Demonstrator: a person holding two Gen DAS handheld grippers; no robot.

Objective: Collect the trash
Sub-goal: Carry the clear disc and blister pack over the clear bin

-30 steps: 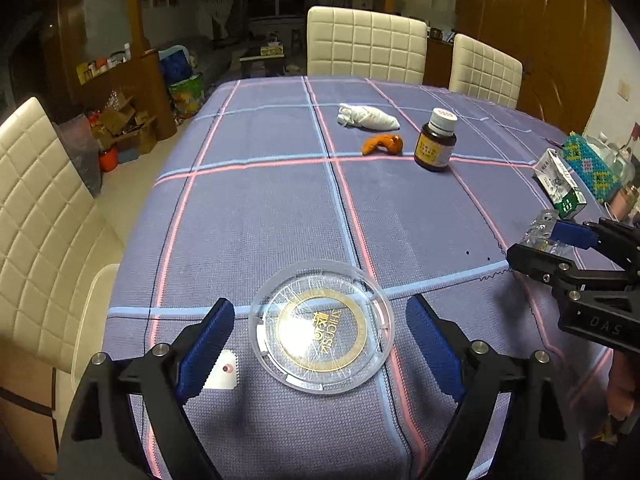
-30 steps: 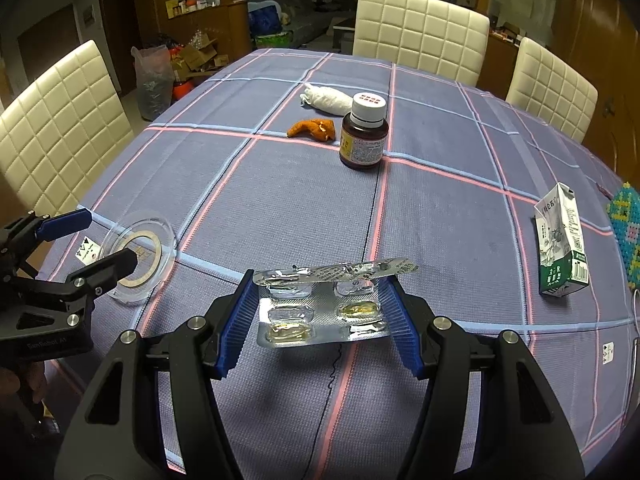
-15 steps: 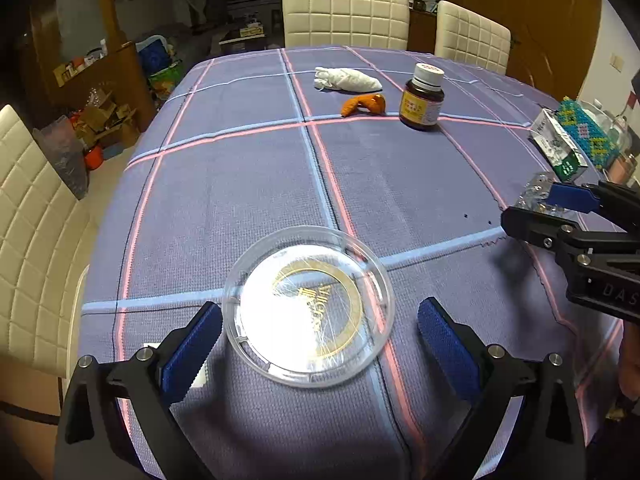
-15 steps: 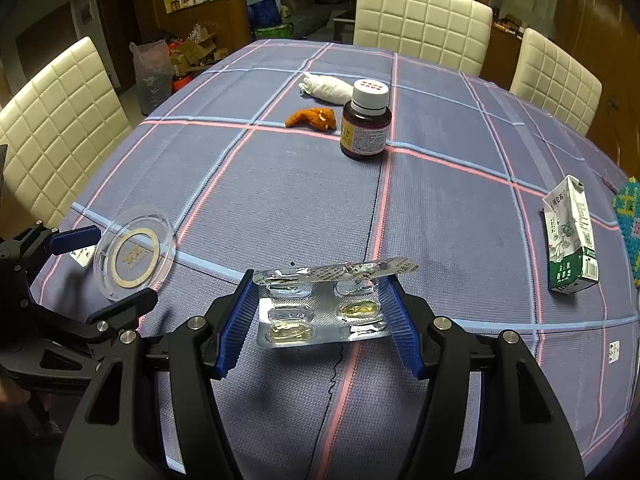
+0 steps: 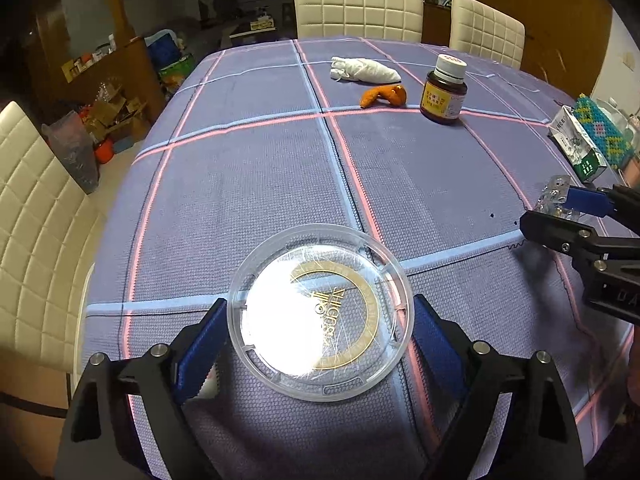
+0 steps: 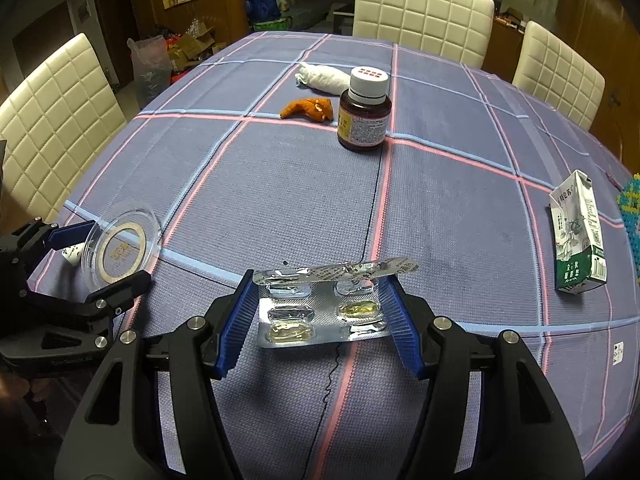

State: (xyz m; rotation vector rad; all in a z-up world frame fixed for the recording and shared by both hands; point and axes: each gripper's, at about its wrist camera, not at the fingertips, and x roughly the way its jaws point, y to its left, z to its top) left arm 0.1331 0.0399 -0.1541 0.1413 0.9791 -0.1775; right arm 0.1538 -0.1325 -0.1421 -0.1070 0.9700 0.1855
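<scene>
Your left gripper [image 5: 318, 332] is closing around the clear lid [image 5: 319, 312] — its blue pads [image 5: 200, 348] reach both edges, and the lid looks tilted off the tablecloth [image 5: 248, 168], near the table's front edge. Your right gripper [image 6: 318, 316] is clamped on the blister pack [image 6: 324, 308], which sits flat between the pads with its foil peeled up at the far end. Farther on the cloth stand a brown bottle [image 6: 363, 114], an orange peel [image 6: 308, 109] and a white wad [image 6: 322, 77] — a carton [image 6: 576, 232] lies at the right.
</scene>
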